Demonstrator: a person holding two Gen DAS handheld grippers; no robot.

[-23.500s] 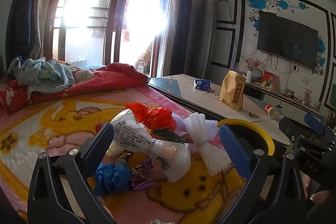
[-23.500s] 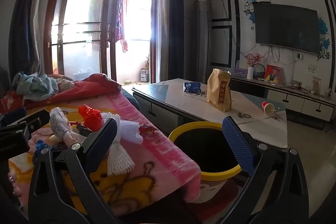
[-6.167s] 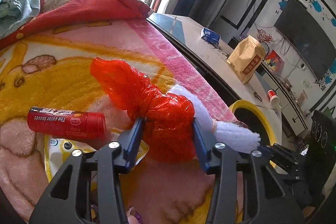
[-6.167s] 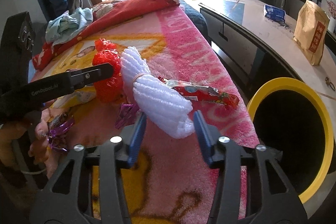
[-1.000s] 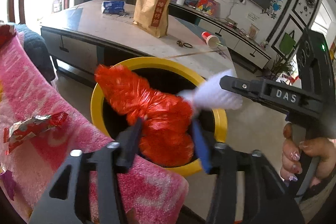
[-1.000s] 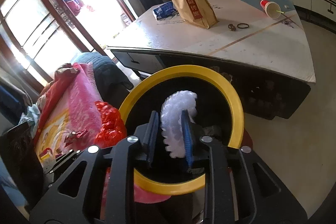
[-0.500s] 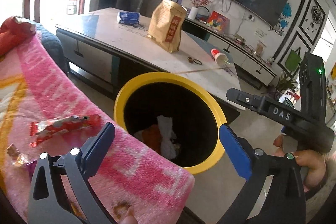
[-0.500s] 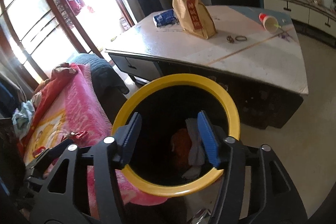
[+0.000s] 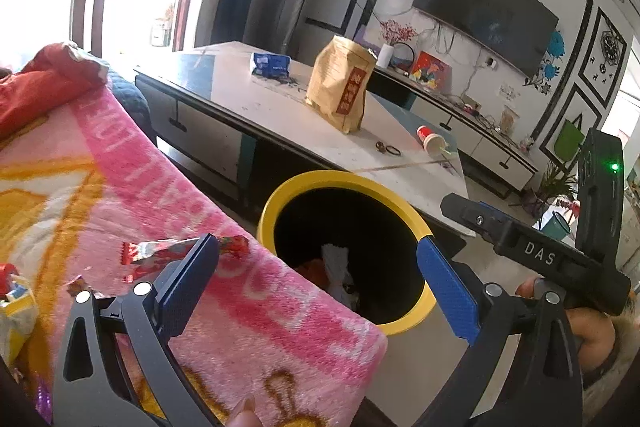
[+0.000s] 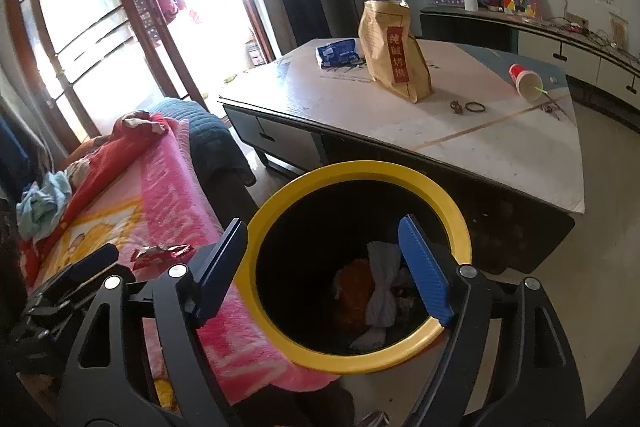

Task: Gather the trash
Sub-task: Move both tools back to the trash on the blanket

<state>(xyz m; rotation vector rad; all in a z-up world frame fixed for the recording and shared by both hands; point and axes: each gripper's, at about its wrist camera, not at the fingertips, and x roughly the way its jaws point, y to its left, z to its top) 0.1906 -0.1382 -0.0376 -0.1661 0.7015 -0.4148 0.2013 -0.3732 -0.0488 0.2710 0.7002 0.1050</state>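
Sunlit living room with a wall-mounted TV (image 9: 484,7) fills the left wrist view. Below it a pink cartoon blanket (image 9: 132,187) covers the bed at the left, and a low table (image 9: 276,103) carries a brown paper bag (image 9: 340,87), a blue packet (image 9: 270,63) and a tipped red paper cup (image 9: 430,143). A yellow-rimmed trash bin (image 9: 280,199) stands between bed and table. The left tongs (image 9: 316,287) are spread wide and hold nothing; between their tips lie the blanket's edge and the bin's mouth, where orange and white trash (image 9: 332,267) shows at the bottom. A red snack wrapper (image 9: 168,251) lies on the blanket just beside the left fingertip. The right tongs (image 9: 452,203) reach in from the right, near the bin's far rim.

Seen from the right wrist, glass doors (image 10: 80,7) glow at the back, the table (image 10: 500,147) stands beyond the bin, and the bag (image 10: 394,55) is upright on it. The right tongs (image 10: 324,267) gape wide and empty above the trash bin (image 10: 360,363), with an orange bag (image 10: 354,287) and a white foam net (image 10: 382,283) lying inside, between and below the tips. The snack wrapper (image 10: 160,253) rests on the blanket (image 10: 160,187) to the left, beside the left tongs (image 10: 104,255), whose opening I cannot tell from this view.
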